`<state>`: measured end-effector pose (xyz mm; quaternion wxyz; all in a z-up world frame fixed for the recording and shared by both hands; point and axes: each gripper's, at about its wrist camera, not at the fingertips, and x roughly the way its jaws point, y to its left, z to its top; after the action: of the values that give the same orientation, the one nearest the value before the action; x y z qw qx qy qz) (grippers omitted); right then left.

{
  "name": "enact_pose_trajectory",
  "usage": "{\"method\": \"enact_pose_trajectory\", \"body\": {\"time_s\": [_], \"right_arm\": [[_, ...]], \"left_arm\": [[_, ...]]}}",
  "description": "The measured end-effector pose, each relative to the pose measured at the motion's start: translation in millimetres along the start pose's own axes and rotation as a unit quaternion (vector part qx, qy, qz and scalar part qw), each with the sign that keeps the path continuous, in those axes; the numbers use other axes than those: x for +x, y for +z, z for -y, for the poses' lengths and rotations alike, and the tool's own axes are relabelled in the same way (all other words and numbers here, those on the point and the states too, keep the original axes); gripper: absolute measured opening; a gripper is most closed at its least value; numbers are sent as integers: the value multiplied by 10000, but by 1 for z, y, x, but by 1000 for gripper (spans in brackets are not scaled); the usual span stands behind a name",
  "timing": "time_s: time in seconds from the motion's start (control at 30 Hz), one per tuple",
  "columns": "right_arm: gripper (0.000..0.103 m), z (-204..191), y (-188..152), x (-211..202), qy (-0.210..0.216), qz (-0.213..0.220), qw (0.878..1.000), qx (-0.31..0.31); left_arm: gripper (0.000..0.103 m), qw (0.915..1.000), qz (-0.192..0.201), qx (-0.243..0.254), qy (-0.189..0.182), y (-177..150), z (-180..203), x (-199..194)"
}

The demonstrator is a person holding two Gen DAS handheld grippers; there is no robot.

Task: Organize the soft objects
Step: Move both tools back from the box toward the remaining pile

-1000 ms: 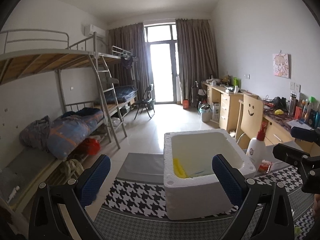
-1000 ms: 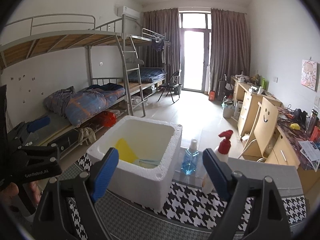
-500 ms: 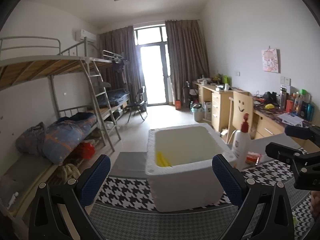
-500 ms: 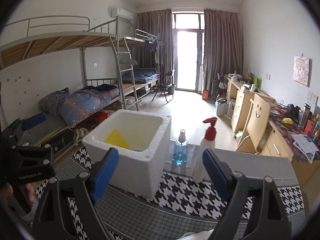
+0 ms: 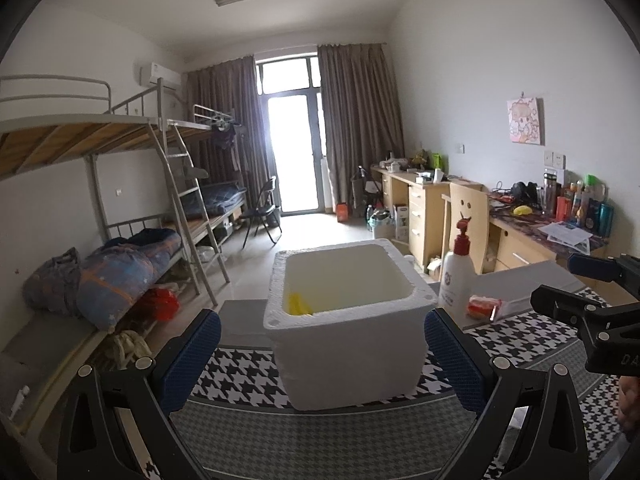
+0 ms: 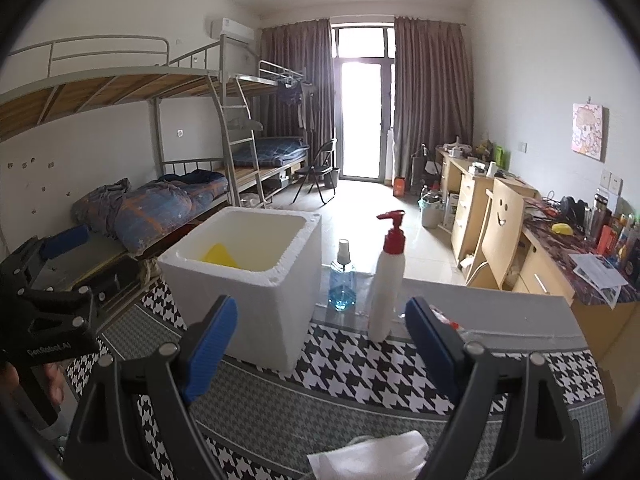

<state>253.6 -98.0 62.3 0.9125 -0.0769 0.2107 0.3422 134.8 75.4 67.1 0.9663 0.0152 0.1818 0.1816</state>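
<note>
Since a second before, both grippers had drifted back from the white foam box [image 5: 352, 320], which sat smaller and more to the left in each wrist view; the white cloth [image 6: 372, 456] had only then slid into the bottom edge of the right wrist view.

That cloth was cut off by the frame, so its full shape could not be made out. It lay on the houndstooth tablecloth [image 6: 360, 360], low between the right gripper's [image 6: 320, 340] arms, and whether it touched them was not clear. Inside the box only a corner of a yellow thing [image 6: 219, 255] showed above the rim; what it was I could not tell. A red packet [image 5: 484, 306] beside the white pump bottle [image 6: 386, 280] was half hidden behind a blue pad in the right view. A blue spray bottle [image 6: 342, 280] stood just beside the pump bottle, between it and the box.

Both tongs stood spread wide. The left gripper [image 5: 320, 360] framed the box without touching it and held nothing. The right gripper was released too, its pads well apart and bare.
</note>
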Motion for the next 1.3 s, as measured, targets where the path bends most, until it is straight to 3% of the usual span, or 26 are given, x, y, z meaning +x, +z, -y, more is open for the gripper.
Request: {"method": "enact_pose_trajectory", "body": {"time_s": [1.3], "right_arm": [[89, 23, -55, -52, -168, -25, 9989, 437]], "left_arm": [[102, 9943, -45, 115, -1061, -33, 47, -21]]}}
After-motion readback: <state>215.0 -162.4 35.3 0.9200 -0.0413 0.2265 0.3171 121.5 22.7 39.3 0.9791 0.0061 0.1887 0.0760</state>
